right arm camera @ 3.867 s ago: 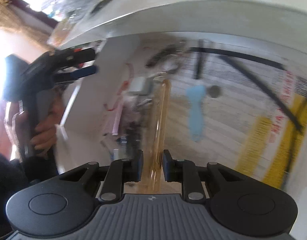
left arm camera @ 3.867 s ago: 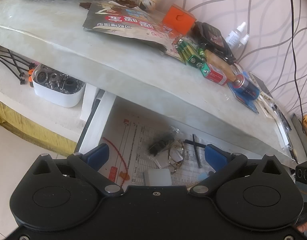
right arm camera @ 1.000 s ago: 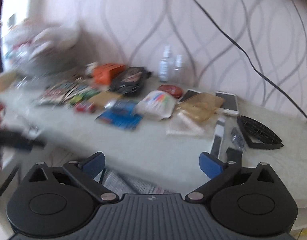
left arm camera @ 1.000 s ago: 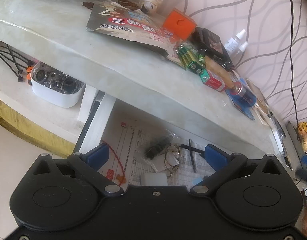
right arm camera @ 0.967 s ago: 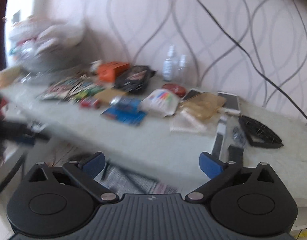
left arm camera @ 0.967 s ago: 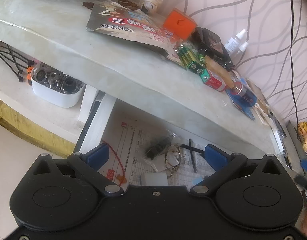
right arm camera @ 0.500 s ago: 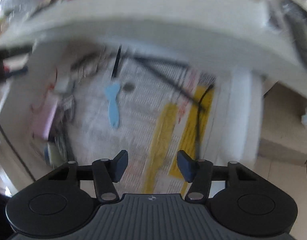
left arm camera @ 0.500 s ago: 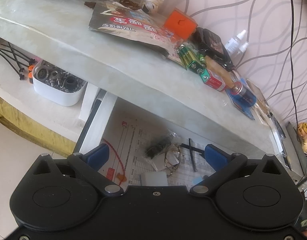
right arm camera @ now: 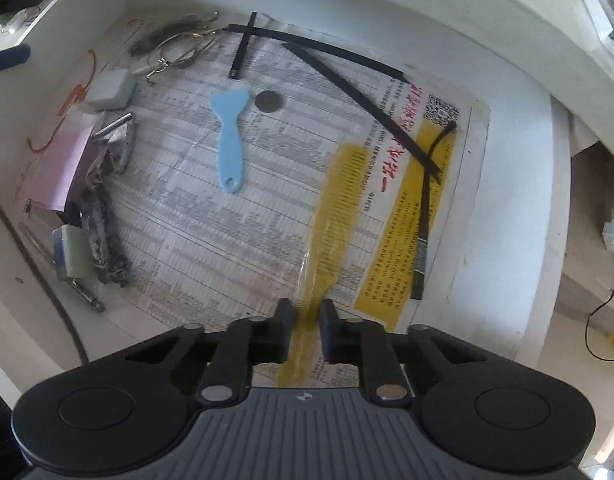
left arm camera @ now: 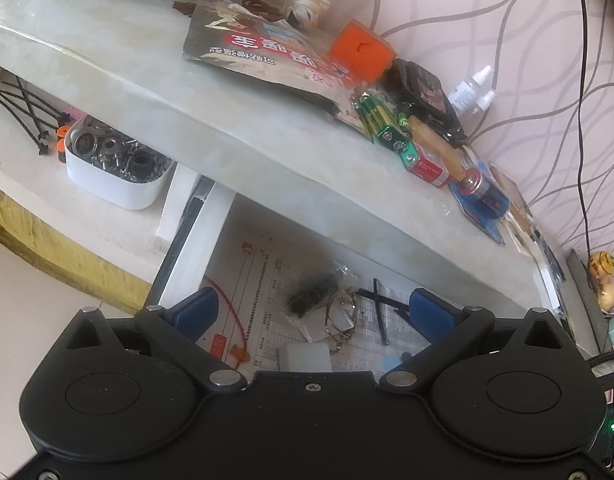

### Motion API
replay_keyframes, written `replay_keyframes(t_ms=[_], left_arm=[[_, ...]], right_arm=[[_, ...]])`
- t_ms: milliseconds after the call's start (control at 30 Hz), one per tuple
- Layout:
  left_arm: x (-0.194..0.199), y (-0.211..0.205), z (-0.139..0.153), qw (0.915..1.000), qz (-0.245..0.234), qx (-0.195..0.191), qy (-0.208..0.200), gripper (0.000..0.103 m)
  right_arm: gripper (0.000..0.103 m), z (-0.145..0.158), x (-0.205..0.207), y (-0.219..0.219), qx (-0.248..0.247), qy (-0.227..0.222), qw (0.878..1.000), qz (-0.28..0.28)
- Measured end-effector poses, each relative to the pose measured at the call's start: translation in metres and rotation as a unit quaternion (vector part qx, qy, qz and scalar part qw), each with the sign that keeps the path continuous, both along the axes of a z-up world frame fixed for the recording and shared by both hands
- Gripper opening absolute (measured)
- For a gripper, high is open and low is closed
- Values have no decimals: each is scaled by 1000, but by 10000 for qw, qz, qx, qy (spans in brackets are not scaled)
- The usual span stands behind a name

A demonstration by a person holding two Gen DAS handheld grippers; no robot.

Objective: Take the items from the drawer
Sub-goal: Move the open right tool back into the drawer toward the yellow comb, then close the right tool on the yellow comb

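The open drawer [right arm camera: 519, 184] is lined with printed paper. On the paper lies a translucent yellow comb [right arm camera: 339, 208], and its narrow end sits between the closing jaws of my right gripper [right arm camera: 305, 322], which points steeply down; the pads touch both its sides. Farther in lie a blue plastic scraper [right arm camera: 229, 136], a coin [right arm camera: 269, 101], black cable ties [right arm camera: 359, 92] and a key ring [right arm camera: 179, 48]. My left gripper [left arm camera: 313, 312] hovers open over the drawer's left part [left arm camera: 195, 252], holding nothing.
The tabletop [left arm camera: 187, 92] overhangs the drawer and carries a magazine [left arm camera: 259, 56], an orange box [left arm camera: 361, 54] and batteries [left arm camera: 381, 124]. A white tub of metal parts [left arm camera: 115, 168] stands on the lower shelf. A white block [right arm camera: 109, 90] and pink paper [right arm camera: 55, 168] lie at the drawer's left.
My right gripper swung from facing the tabletop down into the drawer, and its jaws narrowed from wide apart onto the yellow comb. The left gripper stayed still and open.
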State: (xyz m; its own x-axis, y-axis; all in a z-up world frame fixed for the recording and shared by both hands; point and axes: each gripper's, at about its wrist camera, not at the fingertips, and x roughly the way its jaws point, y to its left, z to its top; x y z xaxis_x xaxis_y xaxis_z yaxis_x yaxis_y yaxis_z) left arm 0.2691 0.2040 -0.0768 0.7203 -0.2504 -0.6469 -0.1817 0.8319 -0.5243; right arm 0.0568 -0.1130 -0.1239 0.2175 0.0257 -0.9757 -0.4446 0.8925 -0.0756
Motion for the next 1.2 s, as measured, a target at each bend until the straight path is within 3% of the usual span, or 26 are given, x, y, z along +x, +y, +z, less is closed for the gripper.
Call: replay_keyframes(t_ms=[267, 467, 667, 733, 767, 933, 1000, 1100, 1133, 1167, 1200], left_arm=[[-1, 1, 0, 10000, 11, -23, -4, 103], [-1, 0, 1, 10000, 17, 4, 5, 103], [-1, -1, 1, 10000, 8, 41, 20, 103], [0, -2, 2, 10000, 11, 44, 22, 103], [0, -1, 2, 10000, 11, 37, 20, 103], [-2, -1, 1, 10000, 1, 20, 18, 103], [-2, 0, 1, 10000, -8, 15, 19, 103], [-2, 0, 1, 10000, -10, 12, 18, 103], [-2, -1, 1, 10000, -8, 25, 24, 103], [-2, -1, 1, 10000, -6, 47, 31, 103], [-1, -2, 1, 10000, -4, 68, 39, 103]], right_arm=[[9, 31, -23, -14, 517, -445, 9973, -265], [9, 71, -32, -4, 751, -988, 9923, -48], [9, 128, -36, -15, 1155, -1593, 9803, -164], [9, 146, -37, -24, 1037, -1990, 9740, -308], [0, 151, -36, -29, 919, -2170, 9711, -385], [0, 166, -14, -69, 536, -2836, 9513, -1082], [0, 158, -2, -84, 637, -2656, 9537, -1262], [6, 128, 11, -90, 931, -1940, 9686, -1242], [18, 115, 13, -88, 1002, -1650, 9744, -1152], [36, 102, 12, -82, 988, -1487, 9791, -973], [43, 90, 9, -73, 941, -1379, 9831, -753]])
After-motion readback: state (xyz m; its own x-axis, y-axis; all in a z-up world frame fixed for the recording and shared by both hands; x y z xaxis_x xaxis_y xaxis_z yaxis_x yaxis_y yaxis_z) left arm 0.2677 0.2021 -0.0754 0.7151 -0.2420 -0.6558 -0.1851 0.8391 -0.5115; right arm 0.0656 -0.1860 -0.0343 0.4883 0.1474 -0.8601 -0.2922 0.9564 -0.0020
